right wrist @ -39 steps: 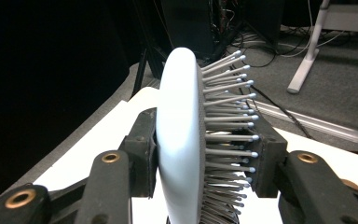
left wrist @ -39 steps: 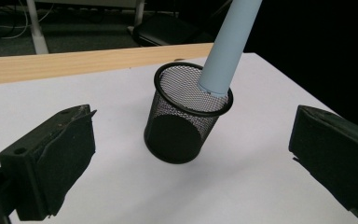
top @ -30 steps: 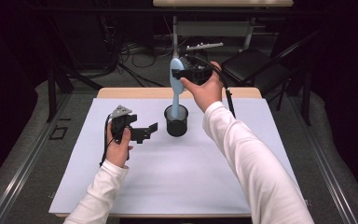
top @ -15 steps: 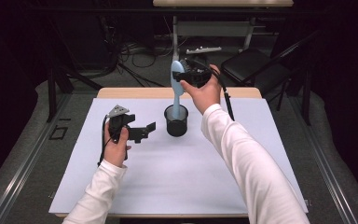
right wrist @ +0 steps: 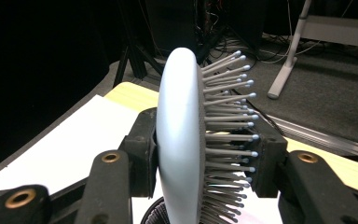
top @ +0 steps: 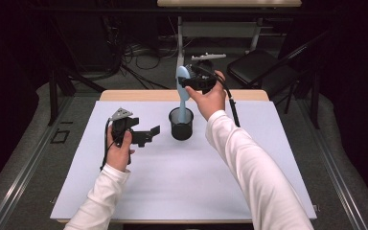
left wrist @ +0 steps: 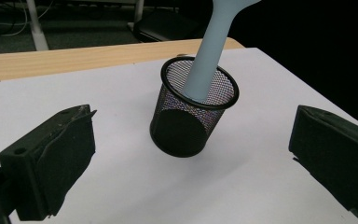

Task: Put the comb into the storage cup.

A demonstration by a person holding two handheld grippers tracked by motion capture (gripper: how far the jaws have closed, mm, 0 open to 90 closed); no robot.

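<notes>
A pale blue hairbrush [top: 183,91] stands upright with its handle down inside a black mesh cup [top: 181,124] on the white table sheet. My right gripper [top: 190,81] is shut on the brush's head [right wrist: 182,154], one jaw on the smooth back, the other against the grey bristles [right wrist: 228,121]. My left gripper [top: 149,134] stands open just left of the cup, a little above the sheet, nothing between its jaws. In the left gripper view the cup [left wrist: 193,116] sits tilted ahead between the two jaws, with the brush handle [left wrist: 209,56] leaning in it.
The white sheet [top: 182,182] covers a wooden table whose bare back edge [top: 134,95] shows behind the cup. Past the table stand a dark folding chair [top: 263,67], a white desk leg [top: 179,33] and floor cables.
The right gripper and brush have barely shifted, staying over the cup. The left gripper has held its place beside the cup.
</notes>
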